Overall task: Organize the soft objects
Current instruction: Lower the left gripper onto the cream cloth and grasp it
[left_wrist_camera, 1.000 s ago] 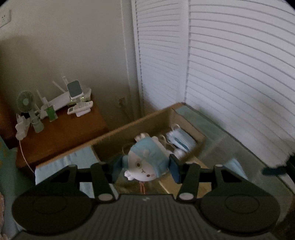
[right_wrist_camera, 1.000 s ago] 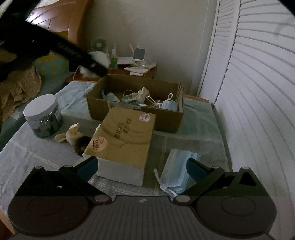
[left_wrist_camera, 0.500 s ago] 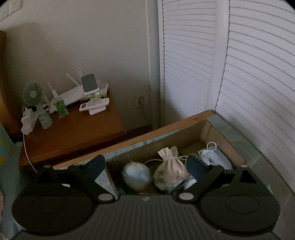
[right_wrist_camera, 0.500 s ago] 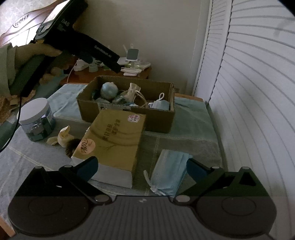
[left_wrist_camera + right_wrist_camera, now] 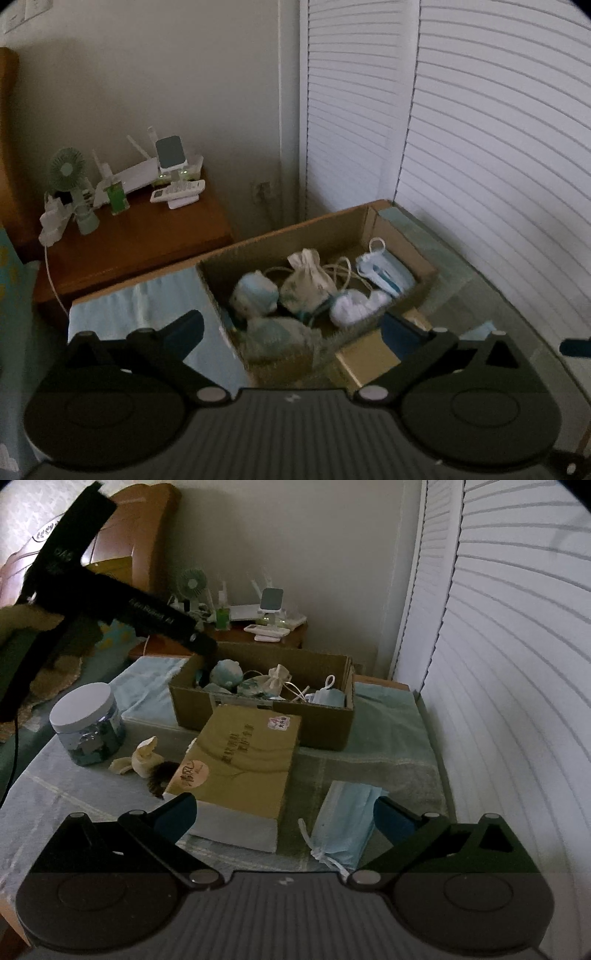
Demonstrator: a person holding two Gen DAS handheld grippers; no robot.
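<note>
An open cardboard box (image 5: pixel 288 236) holds a blue-capped plush toy (image 5: pixel 255 291), a drawstring pouch (image 5: pixel 308 277), a folded face mask (image 5: pixel 384 271) and a white soft item (image 5: pixel 354 306). My left gripper (image 5: pixel 291 326) hovers above the box's near left corner. Its jaws are opening wide, with nothing between them. In the right wrist view the same plush (image 5: pixel 226 672) lies at the box's left end. My right gripper (image 5: pixel 282 810) stands open low over the cloth. A loose blue face mask (image 5: pixel 347 812) lies just ahead of its right finger.
A tan tissue box (image 5: pixel 240 760) lies in front of the cardboard box. A cream plush with a dark tuft (image 5: pixel 144 760) and a white-lidded jar (image 5: pixel 86 723) sit to its left. A wooden nightstand (image 5: pixel 129 240) stands behind, and louvred doors (image 5: pixel 498 664) close off the right.
The left gripper let go of the blue-capped plush, which now lies in the box, and its jaws spread wide as it drew back. The right gripper stayed put.
</note>
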